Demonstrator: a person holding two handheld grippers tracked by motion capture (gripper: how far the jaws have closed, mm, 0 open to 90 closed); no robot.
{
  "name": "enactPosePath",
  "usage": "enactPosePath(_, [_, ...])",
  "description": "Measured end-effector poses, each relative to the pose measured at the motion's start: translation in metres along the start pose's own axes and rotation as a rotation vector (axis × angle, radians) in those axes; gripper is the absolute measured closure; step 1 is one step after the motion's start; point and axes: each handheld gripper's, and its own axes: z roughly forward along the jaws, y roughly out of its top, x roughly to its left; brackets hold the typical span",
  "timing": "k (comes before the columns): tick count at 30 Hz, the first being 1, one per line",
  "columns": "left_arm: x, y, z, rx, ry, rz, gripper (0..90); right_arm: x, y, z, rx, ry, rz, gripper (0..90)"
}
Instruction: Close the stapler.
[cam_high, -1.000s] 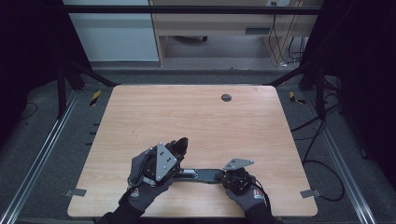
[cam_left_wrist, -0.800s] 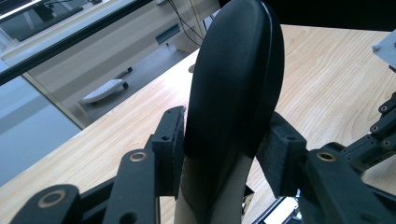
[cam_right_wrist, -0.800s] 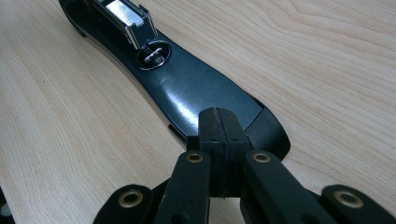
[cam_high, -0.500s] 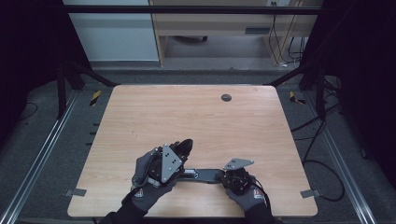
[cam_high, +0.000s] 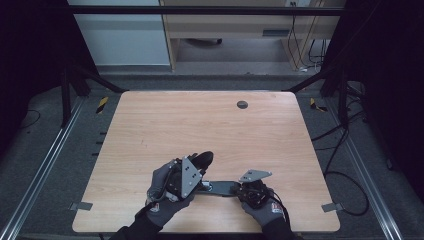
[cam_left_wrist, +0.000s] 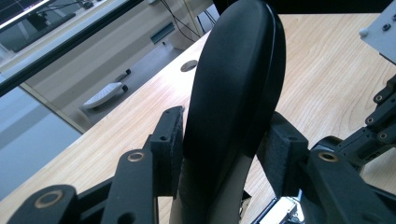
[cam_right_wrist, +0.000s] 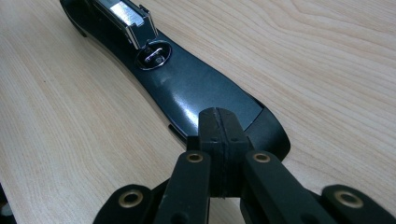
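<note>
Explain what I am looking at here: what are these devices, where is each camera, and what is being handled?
A person in gloves holds a hand-held gripper in each hand at a wooden table. The high view looks down from above; the two gripper views come from cameras riding on each tool. The thing in hand looks like a black stapler opened out flat. The left hand-held gripper has the raised black top arm between its jaws, which have just been opening slightly. The right hand-held gripper is shut, its tips pressed down on the end of the flat base, seemingly to steady it.
</note>
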Motion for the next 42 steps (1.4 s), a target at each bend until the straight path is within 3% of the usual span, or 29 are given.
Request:
enactPosePath(31, [-0.023, 0.0, 0.016, 0.032, -0.009, 0.102, 51.8, 0.001, 0.0, 0.0, 0.001, 0.003, -0.002, 90.0])
enactPosePath(42, [-0.027, -0.001, 0.019, 0.032, -0.013, 0.114, 51.6, 0.001, 0.0, 0.0, 0.002, 0.003, -0.002, 90.0])
